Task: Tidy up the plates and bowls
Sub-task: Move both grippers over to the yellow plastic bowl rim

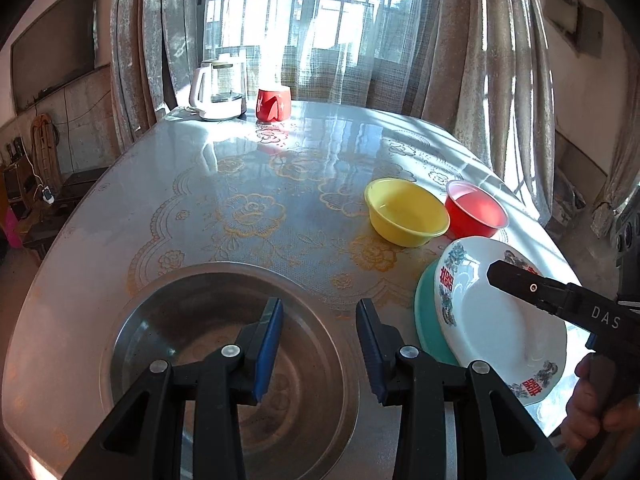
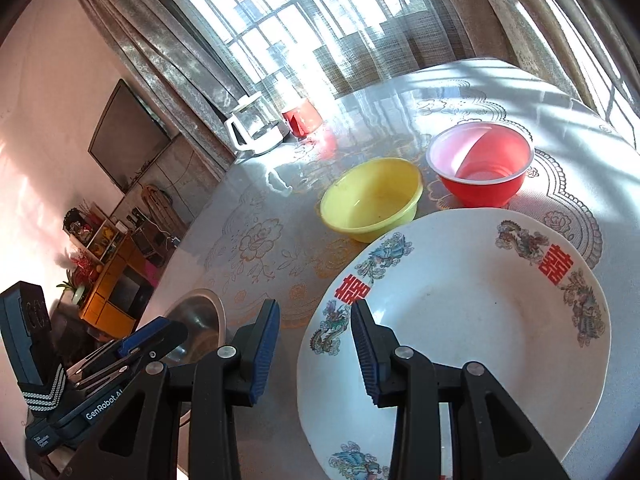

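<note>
A steel plate (image 1: 168, 320) lies at the table's near left; my left gripper (image 1: 320, 344) is open and empty above its right rim. A white plate with red characters (image 1: 500, 320) rests on a teal plate (image 1: 426, 320) at the near right. My right gripper (image 2: 316, 344) is open, straddling the white plate's (image 2: 480, 320) left rim; it also shows in the left wrist view (image 1: 504, 272). A yellow bowl (image 1: 406, 212) (image 2: 372, 198) and a red bowl (image 1: 476, 210) (image 2: 480, 164) stand behind the plates.
A white kettle (image 1: 218, 90) and a red cup (image 1: 274, 104) stand at the table's far edge by the curtained window. The floral tablecloth (image 1: 248, 208) covers the round table. The steel plate (image 2: 200, 320) and left gripper (image 2: 152, 340) show in the right wrist view.
</note>
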Demonstrator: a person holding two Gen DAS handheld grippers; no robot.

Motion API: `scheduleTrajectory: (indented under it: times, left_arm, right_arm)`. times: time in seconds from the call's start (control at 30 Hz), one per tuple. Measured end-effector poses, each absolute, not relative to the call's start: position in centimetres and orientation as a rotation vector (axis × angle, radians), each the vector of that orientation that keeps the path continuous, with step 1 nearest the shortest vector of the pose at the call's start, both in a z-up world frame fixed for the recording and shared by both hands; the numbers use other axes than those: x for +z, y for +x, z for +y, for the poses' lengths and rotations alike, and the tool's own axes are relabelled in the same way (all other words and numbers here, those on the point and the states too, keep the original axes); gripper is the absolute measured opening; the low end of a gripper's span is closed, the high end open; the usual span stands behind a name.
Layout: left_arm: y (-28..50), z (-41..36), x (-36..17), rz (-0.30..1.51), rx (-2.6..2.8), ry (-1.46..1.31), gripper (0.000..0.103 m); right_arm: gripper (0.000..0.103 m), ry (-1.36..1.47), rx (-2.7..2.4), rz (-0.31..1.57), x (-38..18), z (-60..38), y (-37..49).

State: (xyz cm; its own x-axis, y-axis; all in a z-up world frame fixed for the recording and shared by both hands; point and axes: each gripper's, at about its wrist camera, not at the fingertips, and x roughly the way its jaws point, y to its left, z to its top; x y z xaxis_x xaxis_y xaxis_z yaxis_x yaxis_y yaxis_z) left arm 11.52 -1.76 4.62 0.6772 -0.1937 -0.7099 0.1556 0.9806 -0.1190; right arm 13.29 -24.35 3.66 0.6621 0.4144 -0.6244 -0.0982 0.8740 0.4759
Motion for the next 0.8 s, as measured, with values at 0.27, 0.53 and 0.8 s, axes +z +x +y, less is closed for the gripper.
scheduleTrajectory:
  times: [0.27, 0.53, 0.8]
  left_arm:
    - [14.4, -3.5, 4.1, 0.856, -0.224, -0.072, 0.039]
    - [16.9, -5.4, 3.8, 0.858, -0.225, -0.039, 0.039]
    - [19.5, -5.8, 3.5, 0.874, -0.222, -0.060, 0.039]
  right_arm:
    - [0.037, 0.457, 0.259, 0.818, 4.0, -26.7, 16.2]
    - [0.037, 0.441, 0.228, 0.879, 3.6, -27.0, 20.3]
    - [0.037, 0.427, 0.205, 0.947, 3.0, -26.5, 23.5]
